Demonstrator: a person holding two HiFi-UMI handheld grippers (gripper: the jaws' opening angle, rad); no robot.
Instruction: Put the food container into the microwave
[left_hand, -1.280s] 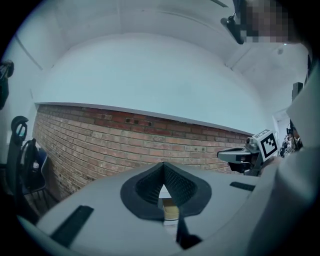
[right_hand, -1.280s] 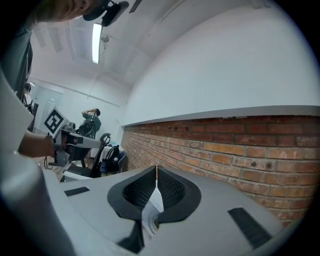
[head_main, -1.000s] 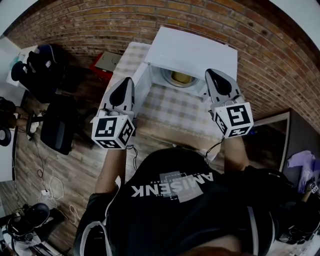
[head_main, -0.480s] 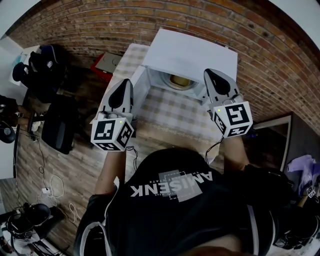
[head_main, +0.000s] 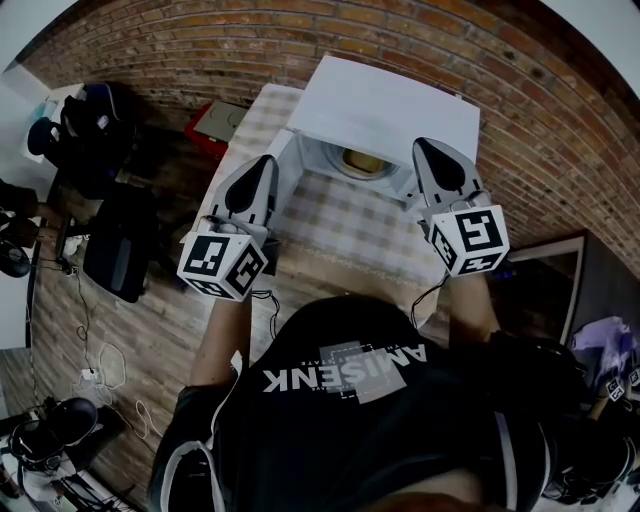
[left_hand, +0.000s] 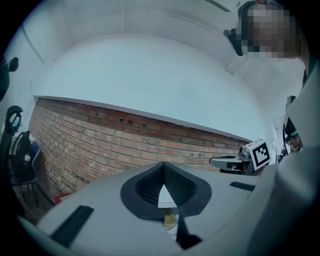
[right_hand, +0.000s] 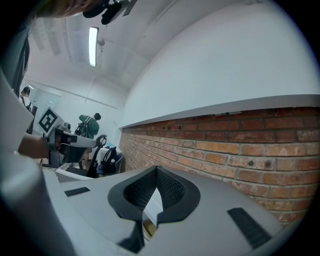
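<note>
Closest to me, short of the microwave, the person in a black shirt holds both tools up and level. The left gripper sits at the microwave's left front corner, beside the swung-out door. Its jaws are clenched tip to tip with nothing in them. The right gripper is at the microwave's right front corner, likewise clamped together and empty. Between the two, in front of the microwave, runs the checked tablecloth. The microwave stands open, and the food container, yellowish, sits inside its cavity, apart from both grippers. Behind the microwave rises the brick wall.
</note>
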